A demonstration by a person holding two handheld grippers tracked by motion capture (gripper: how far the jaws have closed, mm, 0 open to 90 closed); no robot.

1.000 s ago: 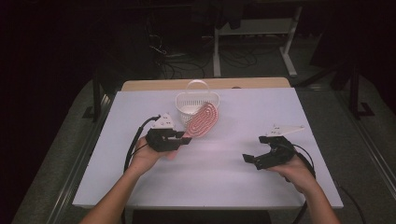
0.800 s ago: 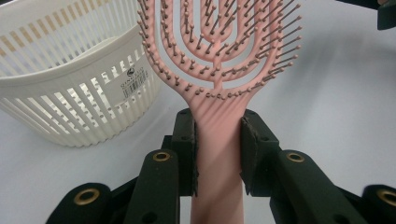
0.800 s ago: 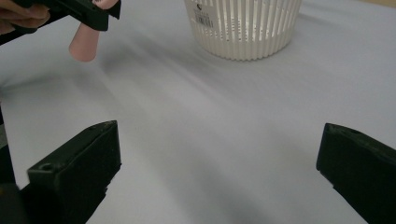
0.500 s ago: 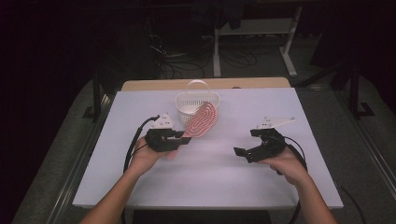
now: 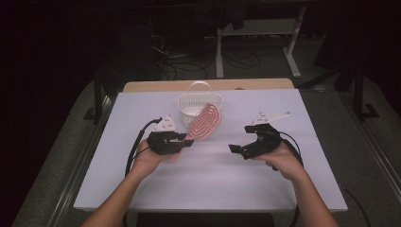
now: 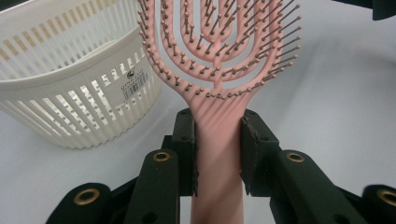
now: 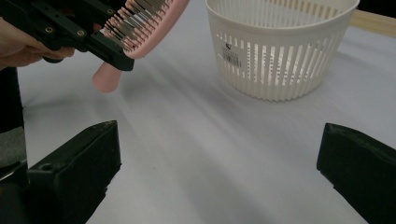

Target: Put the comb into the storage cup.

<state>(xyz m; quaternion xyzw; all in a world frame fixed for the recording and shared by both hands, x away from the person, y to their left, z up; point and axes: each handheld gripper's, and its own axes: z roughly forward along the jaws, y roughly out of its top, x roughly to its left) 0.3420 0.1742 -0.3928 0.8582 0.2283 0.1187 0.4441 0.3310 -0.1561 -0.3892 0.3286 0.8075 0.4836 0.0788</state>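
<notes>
- Two grippers were at work: the left gripper [image 5: 185, 140] had its jaws pinched on the handle of the pink hairbrush [image 6: 219, 70], held above the worktop [image 5: 213, 179].
- Just ahead of those jaws stood the white slatted basket [image 6: 70, 88]; dropping the brush in seemed left to do.
- Right gripper [image 7: 219, 163] hovered with jaws spread, empty.
- Pale worktop; dark room beyond.

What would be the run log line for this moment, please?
left gripper: shut on hairbrush handle | right gripper: open | basket: behind brush
</notes>
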